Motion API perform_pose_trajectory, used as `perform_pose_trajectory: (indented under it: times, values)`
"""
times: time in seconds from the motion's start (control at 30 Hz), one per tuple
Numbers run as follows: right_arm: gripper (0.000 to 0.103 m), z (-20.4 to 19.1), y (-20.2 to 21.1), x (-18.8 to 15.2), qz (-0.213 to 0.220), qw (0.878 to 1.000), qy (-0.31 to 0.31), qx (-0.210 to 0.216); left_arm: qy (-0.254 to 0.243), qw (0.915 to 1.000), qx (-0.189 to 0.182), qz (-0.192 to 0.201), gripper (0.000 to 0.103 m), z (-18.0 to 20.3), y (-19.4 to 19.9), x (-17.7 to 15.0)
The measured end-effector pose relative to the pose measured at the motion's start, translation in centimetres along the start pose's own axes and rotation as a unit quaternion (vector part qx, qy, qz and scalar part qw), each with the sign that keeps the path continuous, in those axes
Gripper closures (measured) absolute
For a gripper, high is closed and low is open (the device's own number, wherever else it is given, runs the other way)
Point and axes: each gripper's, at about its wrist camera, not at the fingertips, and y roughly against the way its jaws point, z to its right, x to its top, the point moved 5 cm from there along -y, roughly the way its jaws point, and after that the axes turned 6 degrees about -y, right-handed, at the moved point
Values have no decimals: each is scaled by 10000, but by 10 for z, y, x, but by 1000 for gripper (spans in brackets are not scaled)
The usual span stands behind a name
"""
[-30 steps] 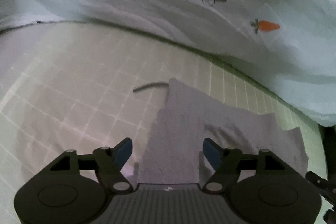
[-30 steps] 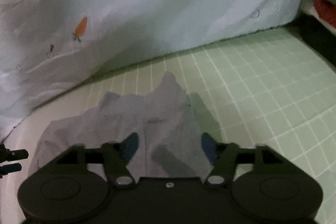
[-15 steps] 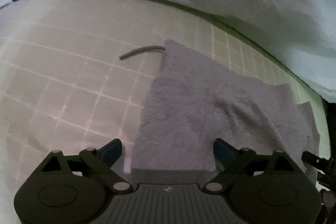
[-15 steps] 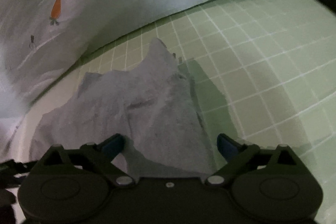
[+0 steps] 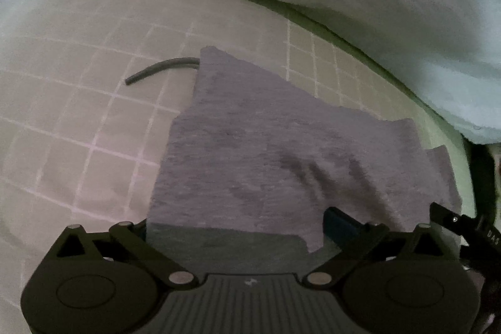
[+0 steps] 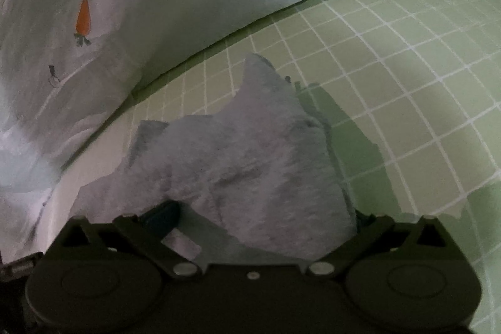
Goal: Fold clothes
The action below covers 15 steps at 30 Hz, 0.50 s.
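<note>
The grey garment point(image 5: 266, 152) lies on the green gridded mat point(image 6: 407, 89) between both spread-fingered grippers, left gripper point(image 5: 238, 227) and right gripper point(image 6: 263, 218); only the left view shows its dark drawstring point(image 5: 156, 69).

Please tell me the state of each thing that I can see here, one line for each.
Grey garment: lying on the sheet, partly folded, wrinkled.
Drawstring: loose, sticking out at the garment's far corner.
Left gripper: jaws wide open, around the near edge.
Right gripper: jaws wide open, around the near edge.
Checked sheet: spread flat.
</note>
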Motion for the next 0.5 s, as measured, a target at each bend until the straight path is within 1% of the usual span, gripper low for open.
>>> perform_pose_trajectory:
  times: [0.07, 0.13, 0.17, 0.2, 0.23, 0.27, 0.3, 0.33, 0.37, 0.4, 0.43, 0.5]
  values:
    - [0, -1, -1, -1, -63, 9996, -121, 251, -42, 10000, -76, 30, 4, 4, -1, -2]
    - [0, -6, -3, -5, -133, 9986, -204, 477, -266, 9996, -58, 52, 7, 12, -1, -6]
    - [0, -9, -4, -8, -185, 9980, -206, 575, -370, 9993, -16, 72, 15, 16, -1, -8]
    - [0, -15, -5, -13, -260, 9974, -151, 659, -395, 9992, -43, 83, 31, 20, 0, -10]
    - [7, -21, -7, -19, -343, 9966, -76, 739, -319, 9994, -125, 74, 39, 23, 0, -11]
    - [23, -27, -8, -25, -427, 9957, -54, 822, -195, 9997, -159, 77, 48, 24, 1, -12]
    - [31, -30, -7, -32, -487, 9944, -165, 928, -115, 9998, -106, 124, 55, 24, 4, -14]
    - [41, -29, -5, -38, -492, 9924, -392, 1057, -103, 9998, -45, 185, 59, 25, 7, -16]
    - [45, -28, -2, -43, -466, 9897, -651, 1187, -126, 9996, -23, 234, 64, 26, 12, -20]
    - [47, -27, 3, -47, -443, 9884, -759, 1242, -155, 9995, -3, 272, 67, 29, 18, -24]
    - [52, -28, 9, -51, -421, 9890, -713, 1222, -184, 9993, 16, 310, 68, 32, 24, -28]
    - [55, -31, 24, -57, -380, 9904, -573, 1196, -238, 9990, 19, 390, 71, 37, 36, -38]
